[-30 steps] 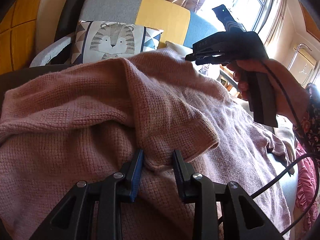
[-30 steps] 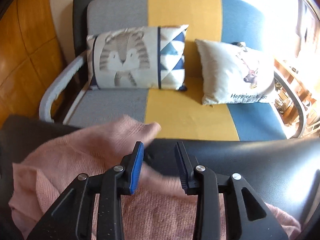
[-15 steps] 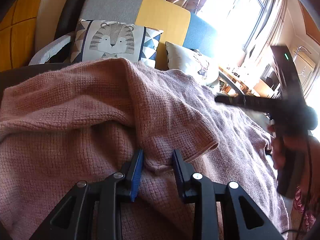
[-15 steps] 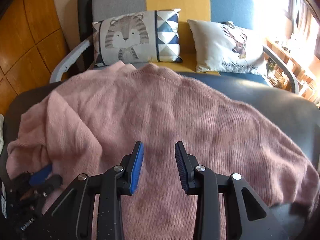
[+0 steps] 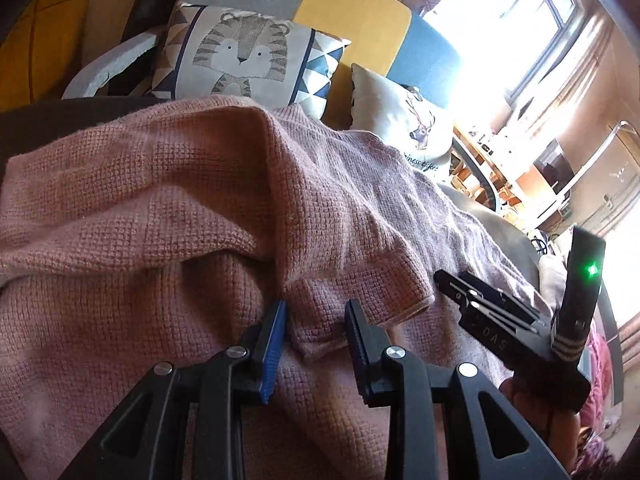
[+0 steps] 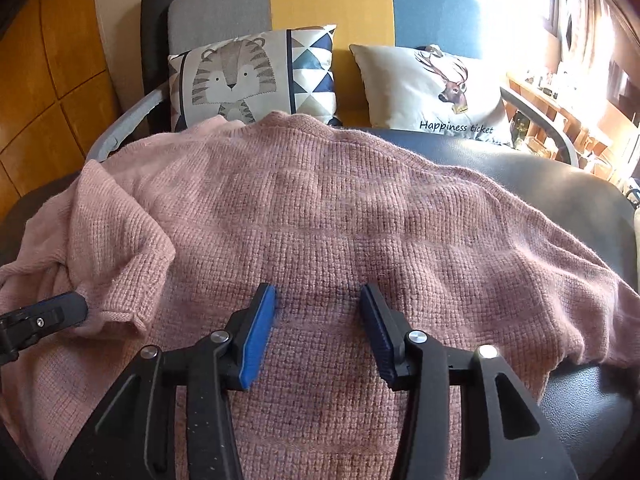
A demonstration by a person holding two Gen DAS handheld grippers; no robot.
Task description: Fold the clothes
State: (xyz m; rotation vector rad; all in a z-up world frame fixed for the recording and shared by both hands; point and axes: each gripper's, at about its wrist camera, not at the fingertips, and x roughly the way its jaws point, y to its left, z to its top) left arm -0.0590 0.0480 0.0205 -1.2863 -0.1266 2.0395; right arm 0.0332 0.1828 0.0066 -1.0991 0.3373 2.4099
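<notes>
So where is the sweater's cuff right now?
The cuff sits between the left gripper pads, low centre in the left wrist view, folded onto the pink sweater; the right gripper is beside it.

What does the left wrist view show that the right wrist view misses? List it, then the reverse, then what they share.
Only the left wrist view: the left gripper with its fingers closed on a bunched fold of the pink sweater, and the green light on the right tool.

Only the right wrist view: the right gripper over flat knit, its fingers opening with nothing pinched, and the sweater's right sleeve spread out.

Both: the sweater, the tiger cushion, the deer cushion.
</notes>
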